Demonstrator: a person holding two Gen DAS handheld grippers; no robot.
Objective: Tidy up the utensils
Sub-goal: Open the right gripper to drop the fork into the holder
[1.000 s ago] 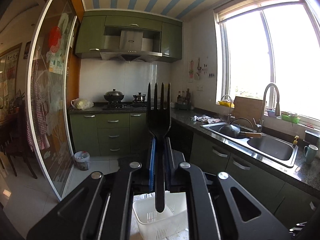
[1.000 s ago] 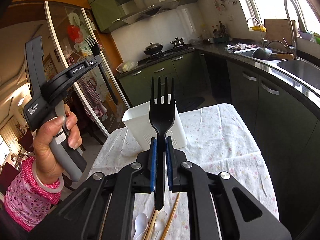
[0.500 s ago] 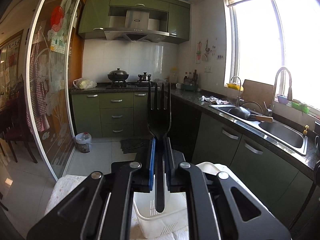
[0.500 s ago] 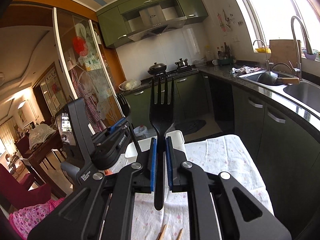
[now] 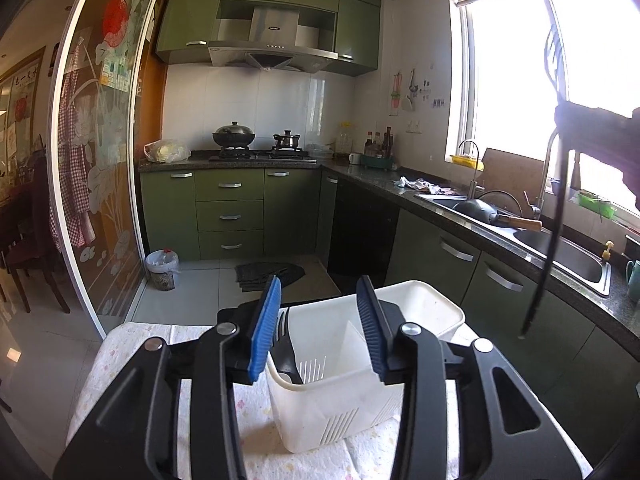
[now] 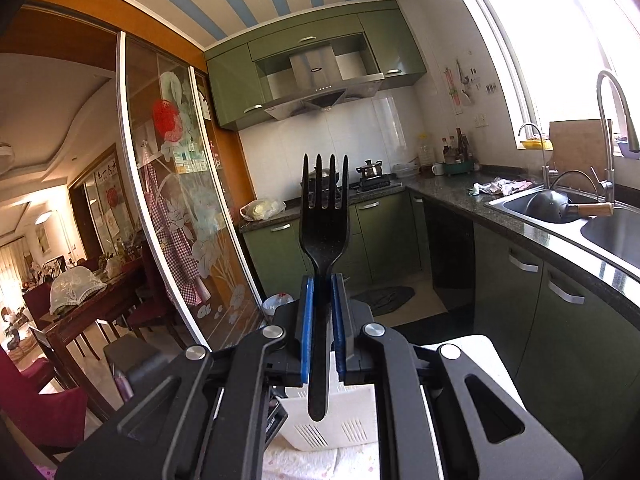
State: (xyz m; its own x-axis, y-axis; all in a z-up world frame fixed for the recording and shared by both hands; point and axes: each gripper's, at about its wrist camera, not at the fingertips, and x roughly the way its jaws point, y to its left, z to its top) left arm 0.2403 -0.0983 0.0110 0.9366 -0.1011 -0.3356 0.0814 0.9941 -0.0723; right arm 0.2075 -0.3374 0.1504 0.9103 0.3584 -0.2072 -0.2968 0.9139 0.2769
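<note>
My left gripper (image 5: 318, 326) is open just above the white utensil holder (image 5: 340, 404), which stands on the cloth-covered table (image 5: 128, 356). A black fork (image 5: 285, 350) leans inside the holder's left compartment, prongs up. My right gripper (image 6: 321, 322) is shut on a second black fork (image 6: 325, 236), held upright with prongs up, above the white holder (image 6: 340, 420). That fork also shows at the right of the left wrist view (image 5: 548, 248).
Green kitchen cabinets (image 5: 230, 216) and a stove with pots (image 5: 234, 138) stand behind. A steel sink (image 5: 560, 252) with a pan sits along the right counter. A glass sliding door (image 5: 100, 160) is on the left. A small bin (image 5: 162, 270) stands on the floor.
My left gripper lowered over the holder, opened and let its fork drop into the left compartment. My right gripper rose and moved over the holder, still holding its fork.
</note>
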